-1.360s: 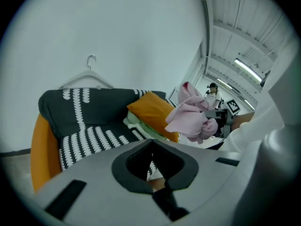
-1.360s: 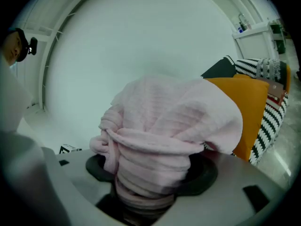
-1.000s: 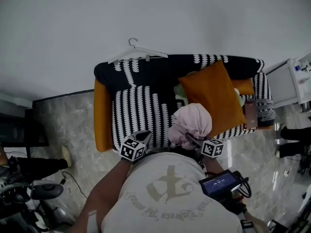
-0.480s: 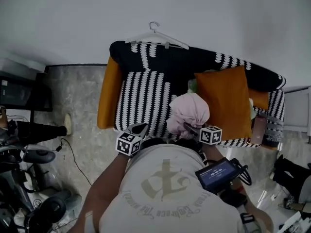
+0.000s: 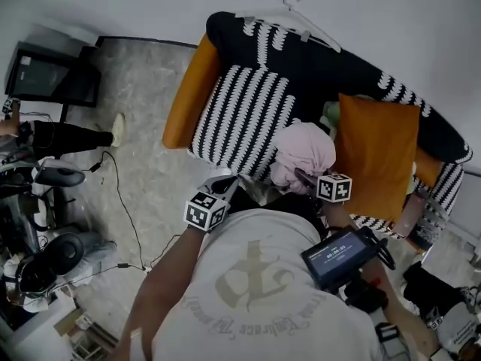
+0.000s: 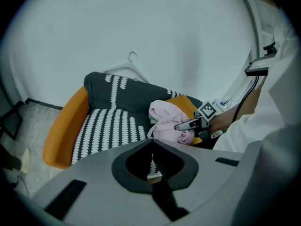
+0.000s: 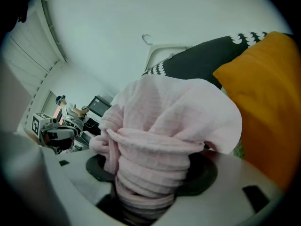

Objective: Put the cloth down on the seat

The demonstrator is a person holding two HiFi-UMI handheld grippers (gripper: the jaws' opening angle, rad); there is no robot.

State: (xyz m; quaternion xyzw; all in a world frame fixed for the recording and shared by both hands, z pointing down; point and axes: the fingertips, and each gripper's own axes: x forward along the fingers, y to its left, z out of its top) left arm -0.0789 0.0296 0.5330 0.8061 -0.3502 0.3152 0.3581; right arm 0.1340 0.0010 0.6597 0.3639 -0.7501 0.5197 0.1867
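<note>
Cloth (image 5: 302, 150): pink, bunched, in the air at the sofa's front edge, beside the orange cushion (image 5: 379, 153) | right gripper (image 5: 301, 176): jaws pinching its gathered end, keeping it one bundle | left gripper (image 5: 224, 182): jaws pressed together, empty, held aside | striped seat (image 5: 240, 119): bare, likely landing spot

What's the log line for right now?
right gripper: shut on pink cloth | left gripper: shut, empty | cloth not yet on striped seat
</note>
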